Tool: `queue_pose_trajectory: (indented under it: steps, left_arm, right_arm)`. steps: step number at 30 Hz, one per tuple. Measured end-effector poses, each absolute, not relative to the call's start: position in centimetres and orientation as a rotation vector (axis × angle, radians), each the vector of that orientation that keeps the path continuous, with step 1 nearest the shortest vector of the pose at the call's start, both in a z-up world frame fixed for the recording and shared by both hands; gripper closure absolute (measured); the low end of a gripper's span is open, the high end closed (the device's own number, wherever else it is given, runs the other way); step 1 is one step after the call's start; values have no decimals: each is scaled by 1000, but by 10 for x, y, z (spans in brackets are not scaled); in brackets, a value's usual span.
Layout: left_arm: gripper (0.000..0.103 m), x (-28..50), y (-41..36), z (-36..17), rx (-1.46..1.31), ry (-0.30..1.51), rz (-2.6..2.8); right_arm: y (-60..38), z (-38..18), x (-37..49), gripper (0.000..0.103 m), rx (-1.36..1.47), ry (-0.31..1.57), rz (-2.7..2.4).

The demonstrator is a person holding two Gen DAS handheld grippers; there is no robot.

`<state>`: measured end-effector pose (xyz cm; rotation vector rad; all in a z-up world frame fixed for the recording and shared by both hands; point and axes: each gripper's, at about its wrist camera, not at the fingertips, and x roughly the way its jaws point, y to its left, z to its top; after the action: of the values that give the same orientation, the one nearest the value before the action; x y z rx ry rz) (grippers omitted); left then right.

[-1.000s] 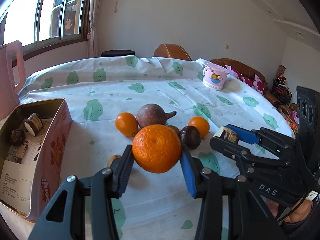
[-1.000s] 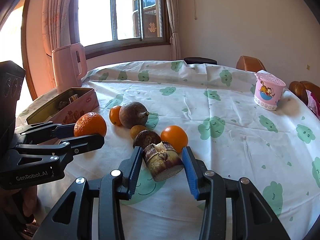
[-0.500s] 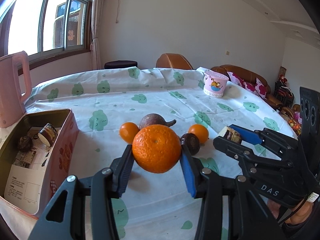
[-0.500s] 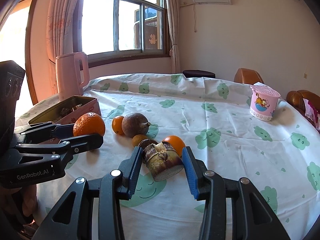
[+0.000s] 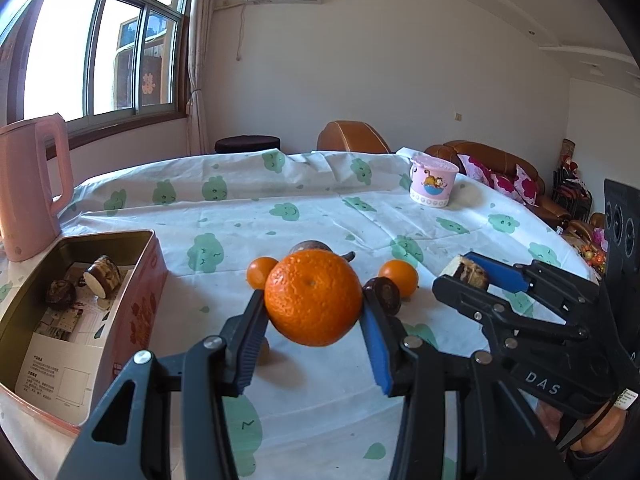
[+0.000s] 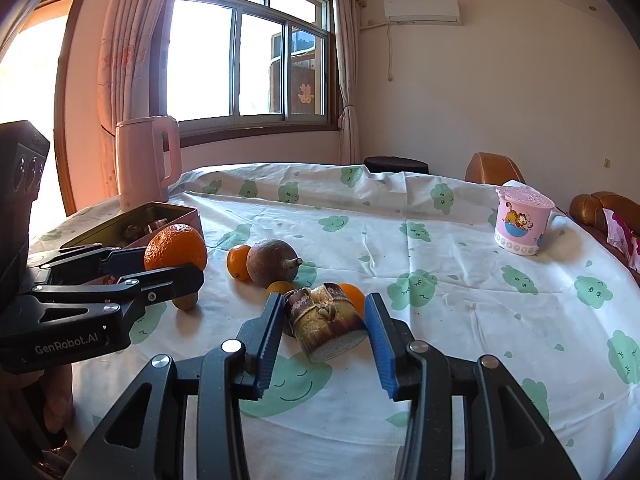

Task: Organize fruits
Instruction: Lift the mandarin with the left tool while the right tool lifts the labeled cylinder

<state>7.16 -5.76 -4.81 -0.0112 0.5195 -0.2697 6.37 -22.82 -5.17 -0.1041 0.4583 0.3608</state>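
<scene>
My left gripper (image 5: 314, 316) is shut on a large orange (image 5: 314, 297) and holds it above the table; it also shows in the right wrist view (image 6: 176, 247). My right gripper (image 6: 322, 322) is shut on a brown cut stub of fruit (image 6: 326, 326), seen at the right of the left wrist view (image 5: 466, 270). On the cloth lie two small oranges (image 5: 259, 273) (image 5: 399, 278), a brown round fruit with a stem (image 6: 272, 263), a dark round fruit (image 5: 383, 295) and a small brownish one (image 6: 185, 302). An open pink tin (image 5: 132, 292) at the left holds two brown pieces (image 5: 102, 276).
A pink kettle (image 5: 28, 184) stands behind the tin at the left edge. A pink cartoon cup (image 5: 433, 184) stands at the far right of the table. The round table has a white cloth (image 5: 304, 208) with green prints. Chairs and a sofa stand behind.
Both grippers have risen and tilted up with their loads still held; the fruits on the cloth sit lower and farther in both views.
</scene>
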Motion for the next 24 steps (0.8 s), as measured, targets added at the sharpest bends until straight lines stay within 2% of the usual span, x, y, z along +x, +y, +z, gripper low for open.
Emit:
queue_pose_trajectory:
  steps: [24]
  left_arm:
    - [55, 59, -57, -42, -1, 443, -243]
  right_arm:
    - [-231, -49, 53, 59, -108, 385, 354]
